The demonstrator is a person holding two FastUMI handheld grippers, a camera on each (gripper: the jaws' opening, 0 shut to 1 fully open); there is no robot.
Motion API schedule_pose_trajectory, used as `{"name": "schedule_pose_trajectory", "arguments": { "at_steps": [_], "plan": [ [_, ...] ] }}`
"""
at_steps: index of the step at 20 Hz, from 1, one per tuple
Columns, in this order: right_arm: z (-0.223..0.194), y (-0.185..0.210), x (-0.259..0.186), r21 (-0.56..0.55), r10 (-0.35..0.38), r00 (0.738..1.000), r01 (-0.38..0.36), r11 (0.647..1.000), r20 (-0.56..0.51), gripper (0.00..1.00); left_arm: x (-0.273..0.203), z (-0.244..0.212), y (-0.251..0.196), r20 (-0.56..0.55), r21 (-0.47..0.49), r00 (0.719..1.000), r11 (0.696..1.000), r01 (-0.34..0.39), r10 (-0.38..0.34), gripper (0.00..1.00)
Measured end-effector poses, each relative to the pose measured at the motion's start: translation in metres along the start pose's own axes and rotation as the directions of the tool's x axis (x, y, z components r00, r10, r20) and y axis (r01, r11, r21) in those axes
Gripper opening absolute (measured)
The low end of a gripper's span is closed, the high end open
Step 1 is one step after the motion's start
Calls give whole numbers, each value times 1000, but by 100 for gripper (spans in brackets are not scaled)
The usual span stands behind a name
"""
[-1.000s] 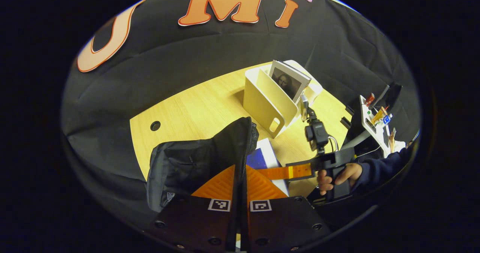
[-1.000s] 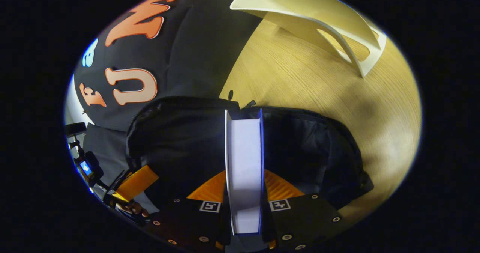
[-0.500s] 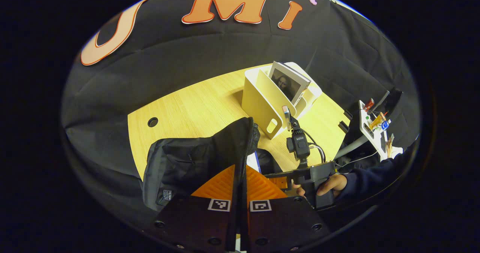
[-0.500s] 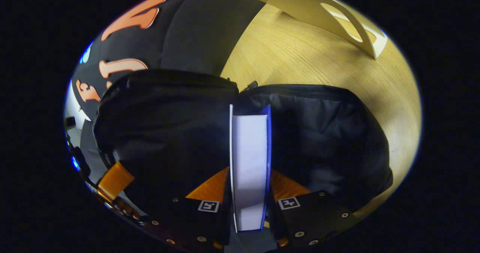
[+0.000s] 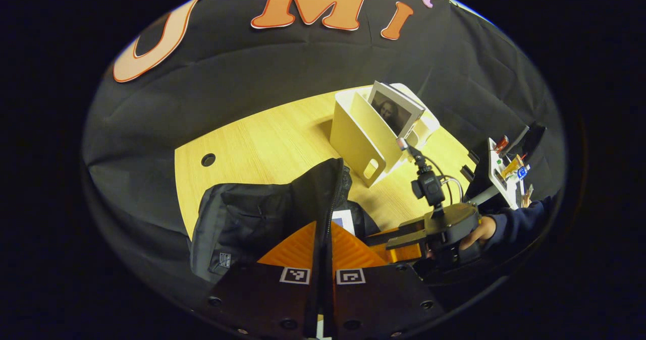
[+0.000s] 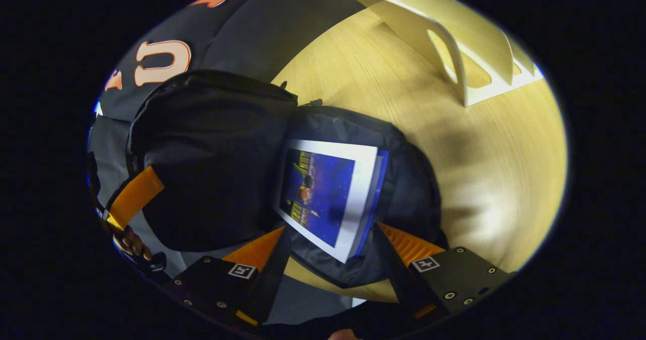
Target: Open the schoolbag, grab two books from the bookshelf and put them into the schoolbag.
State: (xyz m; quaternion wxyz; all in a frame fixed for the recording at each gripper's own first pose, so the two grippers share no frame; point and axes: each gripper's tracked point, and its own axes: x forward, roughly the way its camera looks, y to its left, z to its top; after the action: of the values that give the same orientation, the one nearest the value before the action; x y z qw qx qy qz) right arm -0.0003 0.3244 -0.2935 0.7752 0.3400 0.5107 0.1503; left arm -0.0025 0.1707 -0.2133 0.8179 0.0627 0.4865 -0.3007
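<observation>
The blue-covered white-bordered book (image 6: 328,196) lies flat in the black fabric schoolbag (image 6: 217,158), inside its open mouth. My right gripper (image 6: 328,249) hangs above it, jaws spread wide and empty. My left gripper (image 5: 323,244) has its jaws pinched on the bag's raised flap edge. Beyond, bare light wooden surface (image 6: 393,103) separates bag from the cream bookshelf (image 5: 361,138), where a portrait-covered book (image 5: 394,109) leans.

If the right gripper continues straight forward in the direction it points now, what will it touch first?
Most likely the blue-covered book with a white border, lying in the open black fabric schoolbag directly ahead of the open right gripper. Depth is unclear, so how near it lies cannot be told.
</observation>
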Motion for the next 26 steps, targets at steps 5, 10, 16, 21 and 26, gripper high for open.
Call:
{"name": "schedule_pose_trajectory", "arguments": {
  "at_steps": [5,10,16,21,26],
  "plan": [
    [12,-27,-45,-77,-79,997,78,994,-17,97,7,-3,-5,-13,-19,1000,1000,-14,14,5],
    [37,-52,-100,-127,-140,990,137,982,-13,98,15,-4,-11,-26,-28,999,999,-27,26,5],
    [75,-81,-164,-222,-241,970,238,946,15,98,21,-4,-12,-36,-52,998,998,-47,45,5],
    [110,-93,-199,-286,-295,955,293,912,37,98,28,-6,-13,-41,-84,997,995,-61,57,5],
    [142,-99,-221,-332,-343,938,340,880,51,99,31,-7,-12,-46,-112,997,991,-72,67,5]
  ]
}}
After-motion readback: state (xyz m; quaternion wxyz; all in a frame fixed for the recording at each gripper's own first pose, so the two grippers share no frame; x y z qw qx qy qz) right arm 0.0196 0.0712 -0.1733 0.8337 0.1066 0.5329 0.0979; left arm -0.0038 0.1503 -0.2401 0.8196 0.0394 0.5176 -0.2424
